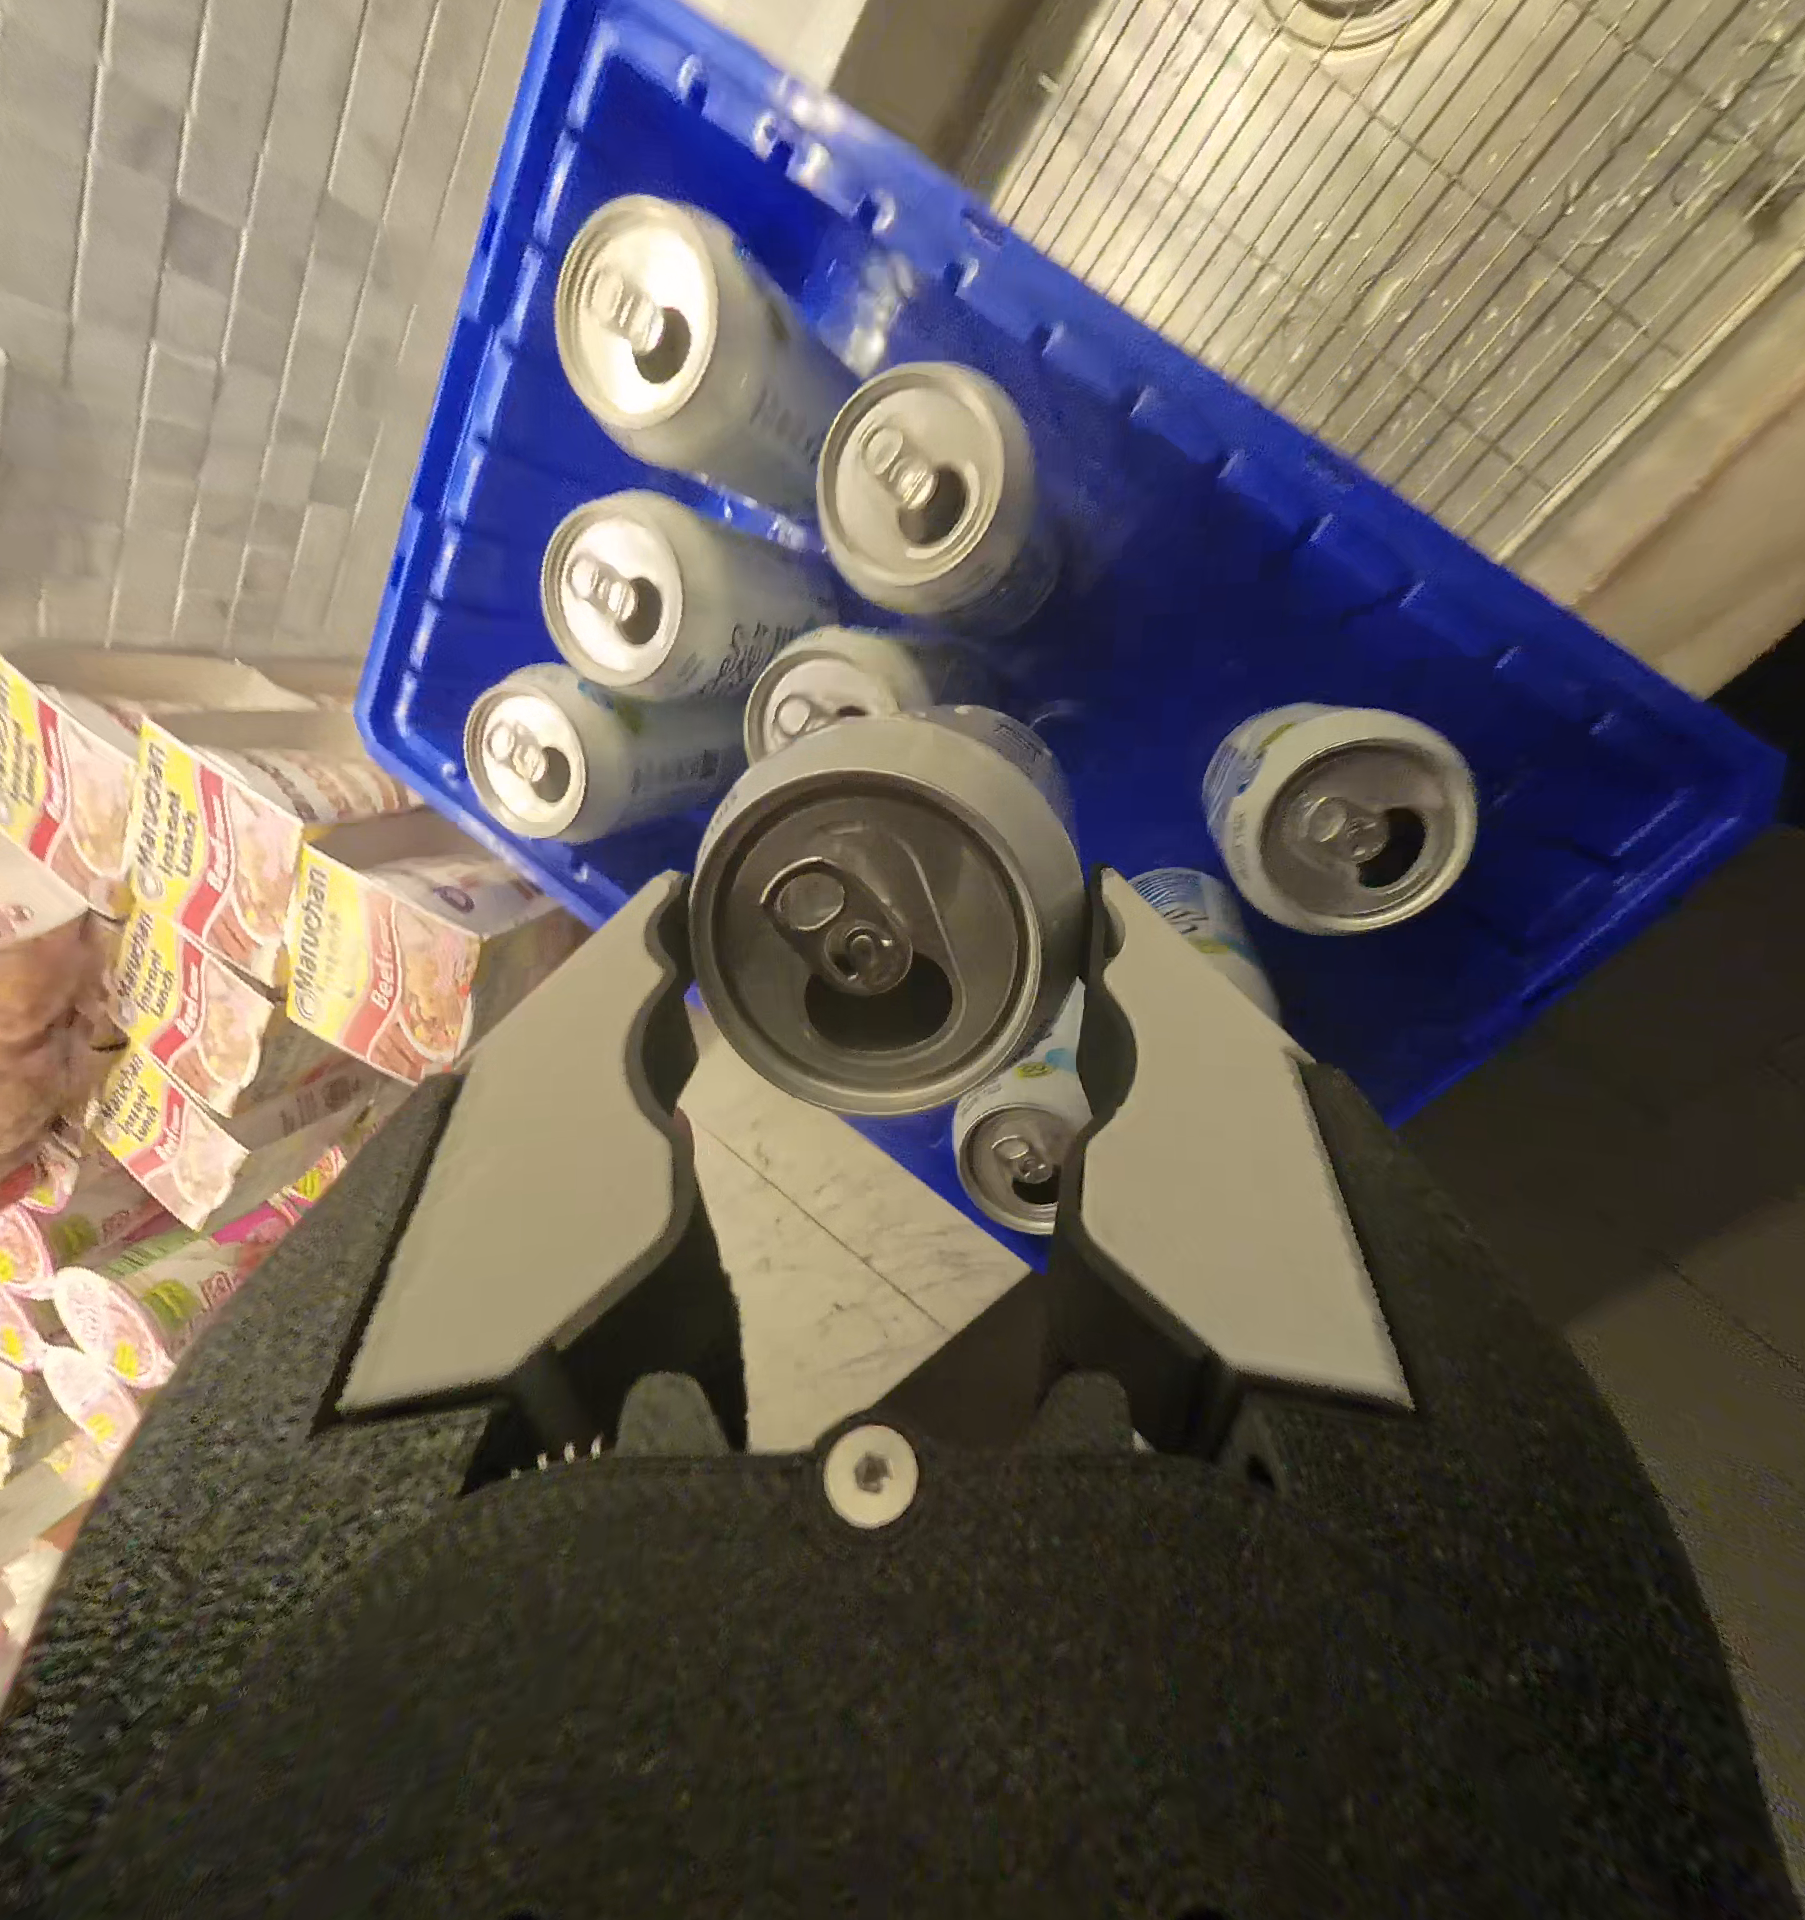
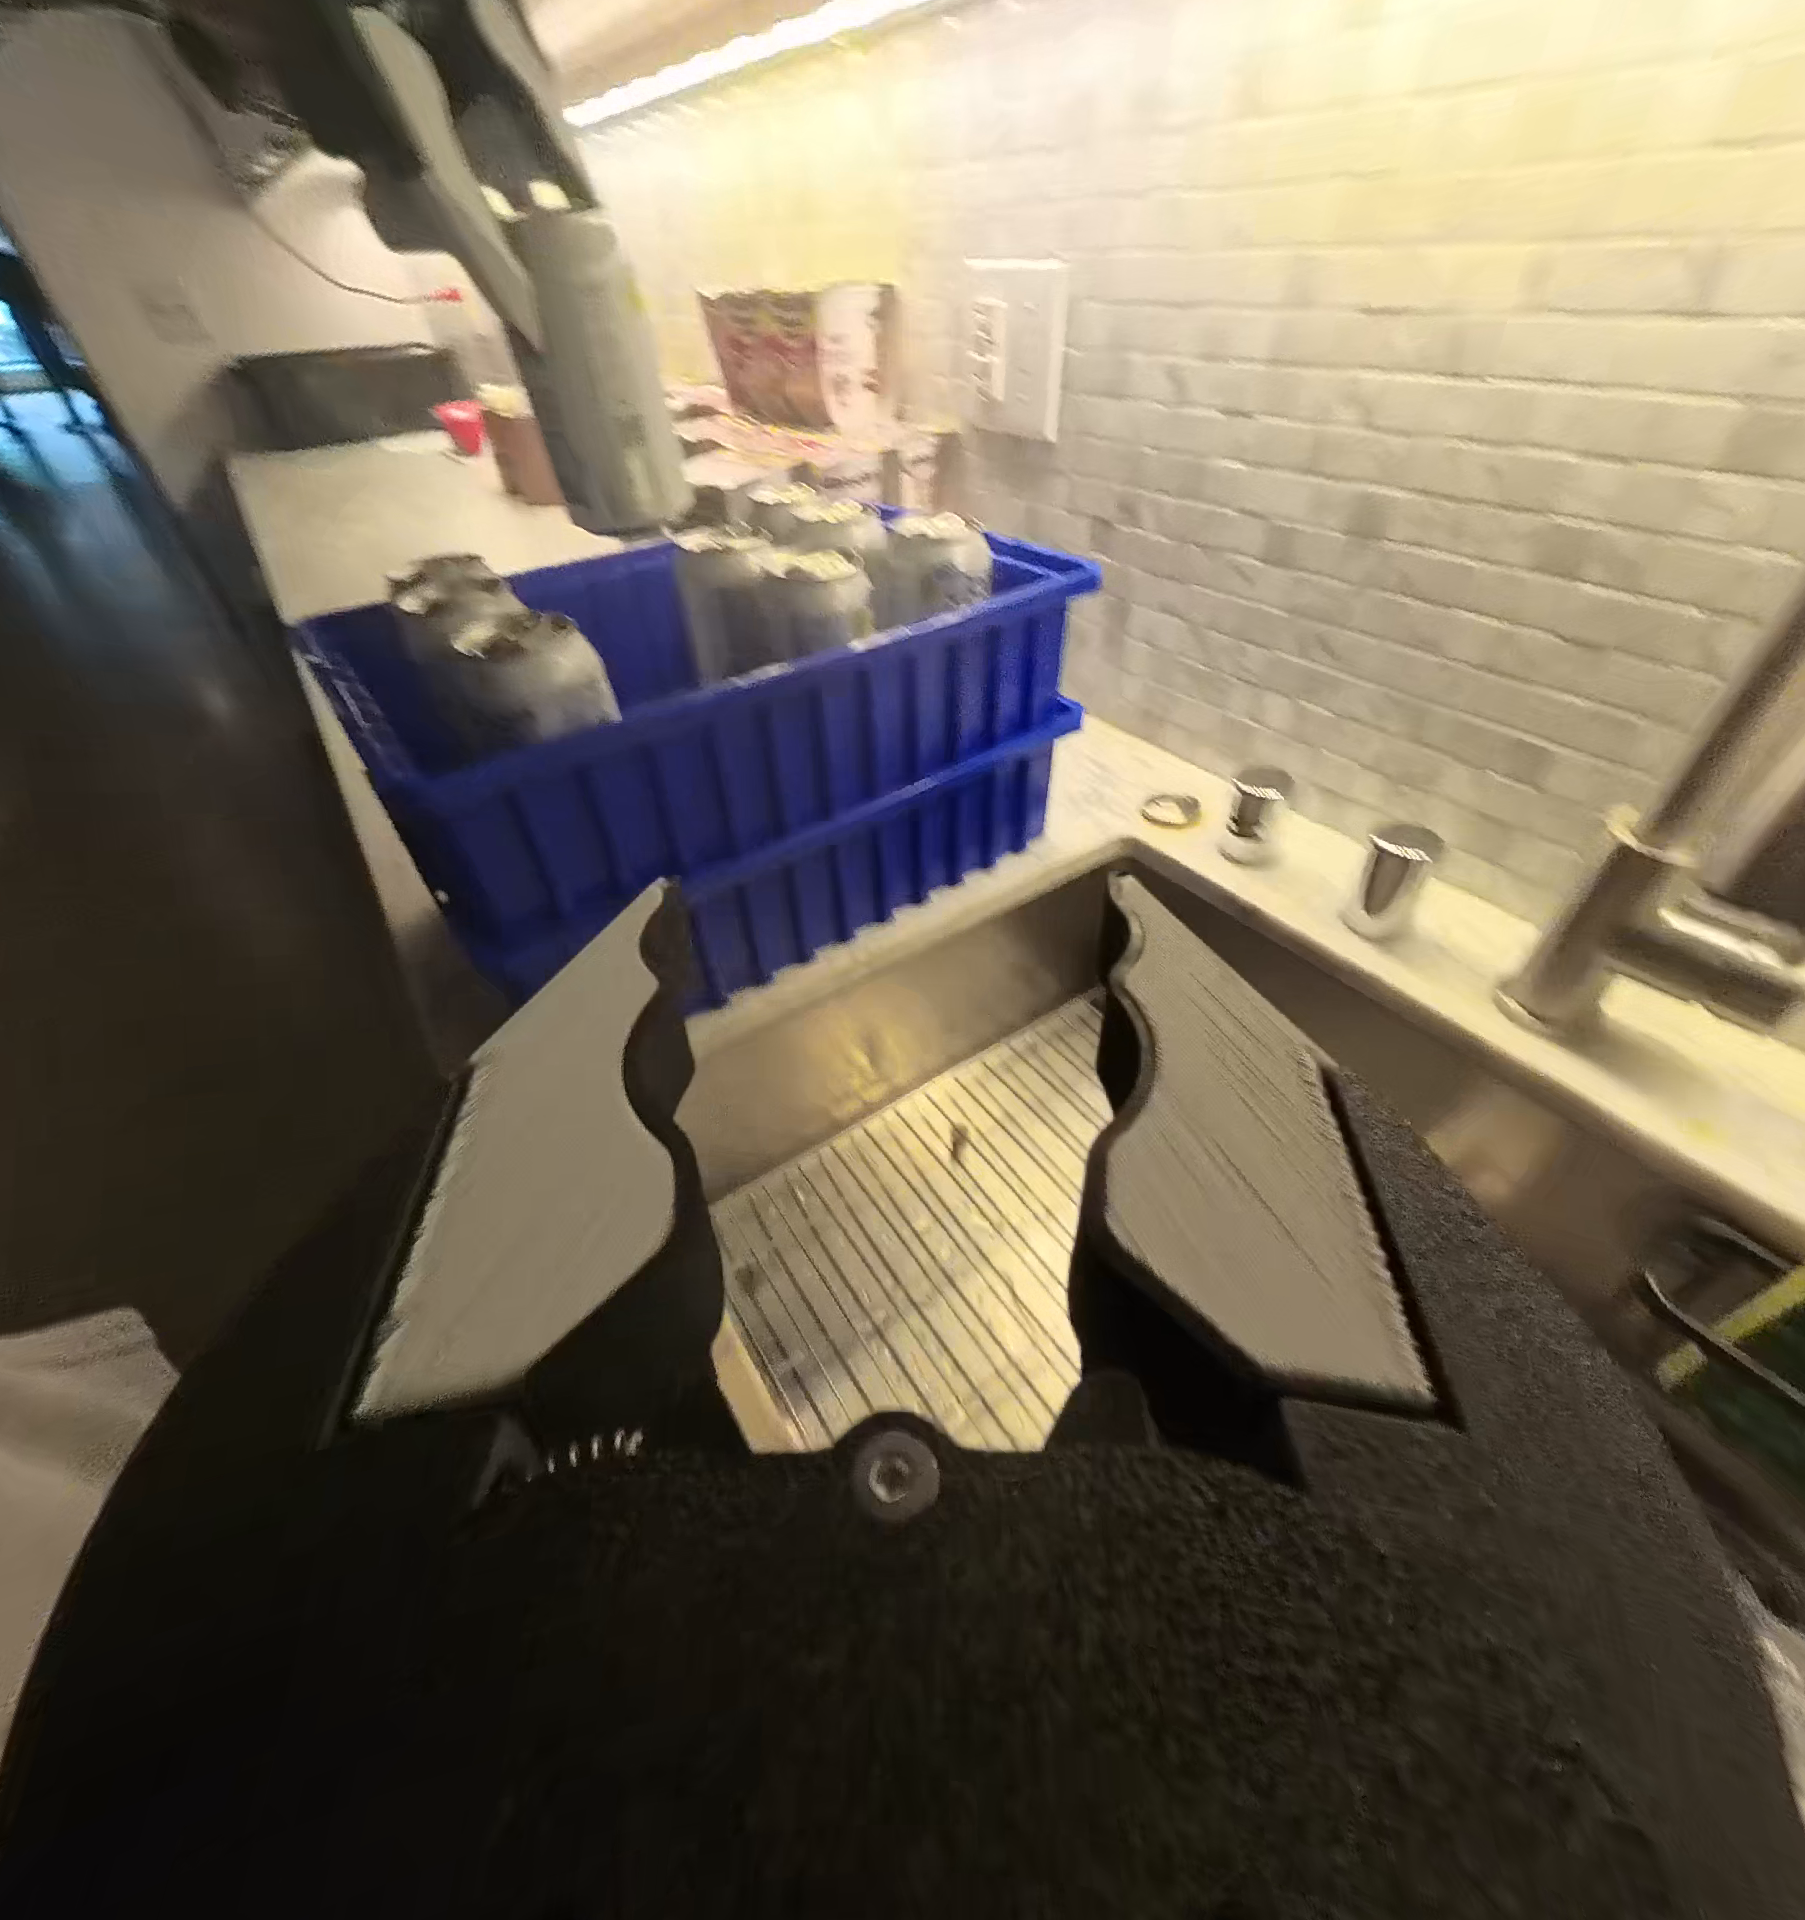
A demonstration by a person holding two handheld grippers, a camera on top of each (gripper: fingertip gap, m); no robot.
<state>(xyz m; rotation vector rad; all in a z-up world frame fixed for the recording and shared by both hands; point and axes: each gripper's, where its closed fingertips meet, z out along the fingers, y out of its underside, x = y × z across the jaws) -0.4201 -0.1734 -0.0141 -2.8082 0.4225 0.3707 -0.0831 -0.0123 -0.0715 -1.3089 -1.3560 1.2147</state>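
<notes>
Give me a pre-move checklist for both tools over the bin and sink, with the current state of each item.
1. Left tool clamped on the can: ok.
2. Can opened, contents level: cannot tell.
3. Can held clear above the other cans in the blue bin: ok.
4. Right tool open and empty: ok.
5. Right tool over the sink, touching nothing: ok.
6. Free floor left in the bin: ok.

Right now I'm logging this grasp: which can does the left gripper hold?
Find the blue bin beside the sink. Above its standing cans, the left gripper clamps a grey can. It alone is lifted, its opened top nearest the camera.
</notes>
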